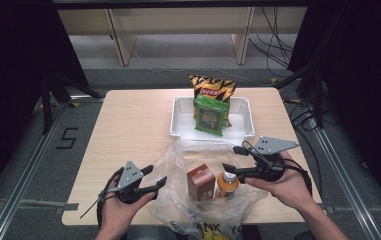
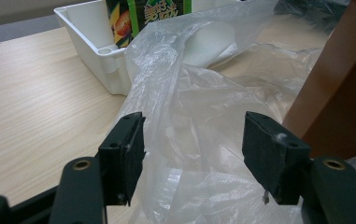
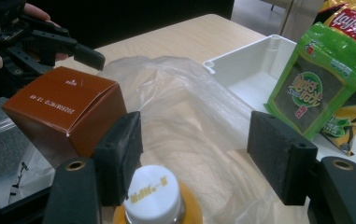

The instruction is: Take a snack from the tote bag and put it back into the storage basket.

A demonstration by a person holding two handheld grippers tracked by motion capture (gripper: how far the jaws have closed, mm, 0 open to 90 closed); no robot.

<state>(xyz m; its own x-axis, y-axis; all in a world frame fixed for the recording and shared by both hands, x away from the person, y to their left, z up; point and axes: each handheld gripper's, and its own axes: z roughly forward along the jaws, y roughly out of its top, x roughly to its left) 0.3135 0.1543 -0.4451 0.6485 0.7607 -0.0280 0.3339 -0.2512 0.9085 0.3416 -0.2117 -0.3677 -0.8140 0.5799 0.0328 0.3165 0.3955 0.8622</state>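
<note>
A clear plastic bag (image 1: 198, 200) lies open at the table's front edge. Inside it stand a brown carton (image 1: 200, 182) and an orange bottle (image 1: 226, 186) with a white cap. My left gripper (image 1: 155, 177) sits at the bag's left side, open, with loose bag film (image 2: 189, 116) between its jaws. My right gripper (image 1: 234, 160) hovers open just behind and to the right of the bottle. In the right gripper view the bottle cap (image 3: 152, 193) shows low by the left jaw, the carton (image 3: 68, 112) is to the left, and the right gripper (image 3: 199, 154) grips nothing.
A white tray (image 1: 178, 122) at the table's back centre holds a green snack pack (image 1: 211, 116) and an orange-black chip bag (image 1: 213, 87) leaning behind it. The table's left half is bare wood. Cables and stands lie on the floor around the table.
</note>
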